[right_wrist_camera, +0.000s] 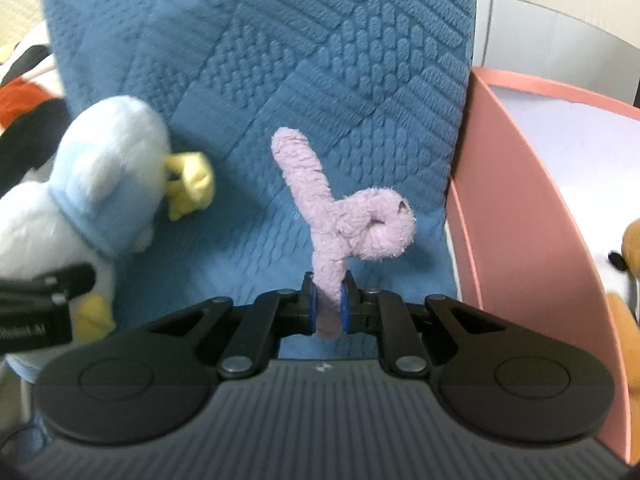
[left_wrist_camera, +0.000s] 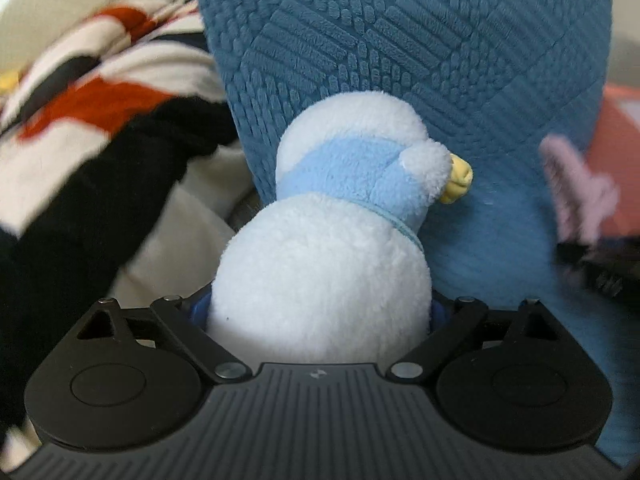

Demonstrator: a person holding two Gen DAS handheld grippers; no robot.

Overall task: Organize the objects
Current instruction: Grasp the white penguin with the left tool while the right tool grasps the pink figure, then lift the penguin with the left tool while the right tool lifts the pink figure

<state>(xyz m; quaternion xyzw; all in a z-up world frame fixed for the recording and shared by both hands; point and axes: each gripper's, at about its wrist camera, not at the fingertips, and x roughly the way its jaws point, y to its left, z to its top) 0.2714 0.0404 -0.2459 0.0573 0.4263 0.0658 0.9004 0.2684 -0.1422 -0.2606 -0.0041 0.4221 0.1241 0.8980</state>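
Gripping fuzzy lilac plush (right_wrist_camera: 340,216)

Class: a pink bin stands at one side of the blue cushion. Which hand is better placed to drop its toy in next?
Probably the right: its fingers pinch the purple plush right beside the pink bin.

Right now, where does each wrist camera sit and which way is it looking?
Left wrist: rides the left hand-held gripper, facing the white and blue duck plush between its fingers, blue cushion behind.
Right wrist: rides the right hand-held gripper, shut on a purple plush piece; pink box on the picture's right.
Shared: duck, cushion, purple piece; each view shows the other gripper's edge.
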